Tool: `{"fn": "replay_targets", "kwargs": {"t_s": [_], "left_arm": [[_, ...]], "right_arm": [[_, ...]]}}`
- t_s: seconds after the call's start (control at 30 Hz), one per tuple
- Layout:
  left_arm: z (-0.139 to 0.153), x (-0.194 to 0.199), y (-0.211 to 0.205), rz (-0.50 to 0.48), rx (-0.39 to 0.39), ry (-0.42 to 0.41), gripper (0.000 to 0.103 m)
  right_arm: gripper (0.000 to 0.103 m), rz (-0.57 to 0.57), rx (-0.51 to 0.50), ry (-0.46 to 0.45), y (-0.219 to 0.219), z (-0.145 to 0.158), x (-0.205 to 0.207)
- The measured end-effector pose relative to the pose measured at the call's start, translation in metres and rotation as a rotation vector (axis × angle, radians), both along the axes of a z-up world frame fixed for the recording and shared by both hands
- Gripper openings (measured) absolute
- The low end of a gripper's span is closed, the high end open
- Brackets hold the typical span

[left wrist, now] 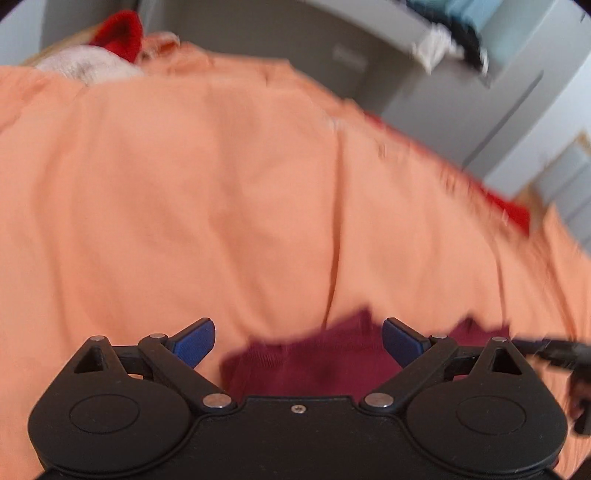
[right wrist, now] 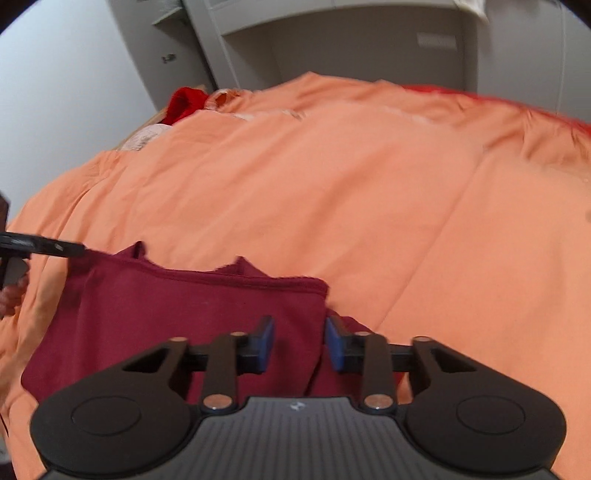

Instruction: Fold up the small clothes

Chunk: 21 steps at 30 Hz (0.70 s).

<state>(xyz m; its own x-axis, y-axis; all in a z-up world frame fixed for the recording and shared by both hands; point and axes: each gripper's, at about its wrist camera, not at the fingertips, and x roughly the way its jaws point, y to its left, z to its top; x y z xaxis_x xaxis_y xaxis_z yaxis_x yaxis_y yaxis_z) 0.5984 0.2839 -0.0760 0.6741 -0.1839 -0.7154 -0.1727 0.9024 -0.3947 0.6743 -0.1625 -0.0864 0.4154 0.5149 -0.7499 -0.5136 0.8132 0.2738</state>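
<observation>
A small maroon garment lies flat on the orange bedsheet, its upper edge folded into a band. My right gripper hovers over the garment's right edge. Its blue pads stand a little apart with that edge between them, and I see no pad pressing on the cloth. In the left wrist view, blurred, my left gripper is spread wide open above the same maroon garment, nothing in its jaws. One left finger shows at the garment's upper left corner. Part of the right gripper shows at the right edge.
A red cloth and a pale cloth lie at the far end of the bed. Grey cupboards stand behind it, with a shelf holding clothes. A red edge shows under the sheet at the right.
</observation>
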Motion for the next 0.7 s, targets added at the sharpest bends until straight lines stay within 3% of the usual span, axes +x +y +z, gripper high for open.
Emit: {"fn": "replay_targets", "kwargs": {"t_s": [0.13, 0.2, 0.27, 0.3, 0.4, 0.47, 0.6, 0.7], "left_arm": [[0.009, -0.012, -0.004, -0.007, 0.097, -0.063, 0.099], [0.006, -0.02, -0.005, -0.028, 0.108, -0.06, 0.099], [0.002, -0.026, -0.011, -0.061, 0.153, -0.048, 0.099], [-0.002, -0.028, -0.017, -0.076, 0.212, -0.033, 0.099], [-0.017, -0.032, -0.037, -0.097, 0.466, 0.018, 0.097], [-0.021, -0.03, -0.042, -0.089, 0.561, 0.042, 0.095], [-0.016, -0.03, -0.024, -0.038, 0.451, 0.031, 0.095], [-0.018, -0.028, -0.024, -0.02, 0.51, 0.043, 0.095]], "right_arm": [[0.023, -0.04, 0.077, 0.031, -0.002, -0.016, 0.017], [0.021, -0.071, 0.173, 0.077, -0.012, -0.024, 0.025], [0.009, -0.086, 0.244, 0.103, -0.02, -0.027, 0.025], [0.004, -0.094, 0.276, 0.104, -0.027, -0.027, 0.024], [0.003, -0.122, 0.352, 0.094, -0.048, -0.02, 0.021], [0.003, -0.126, 0.372, 0.099, -0.057, -0.017, 0.02], [0.002, -0.149, 0.362, 0.073, -0.064, -0.008, 0.021], [0.002, -0.197, 0.422, 0.094, -0.077, -0.007, 0.025]]}}
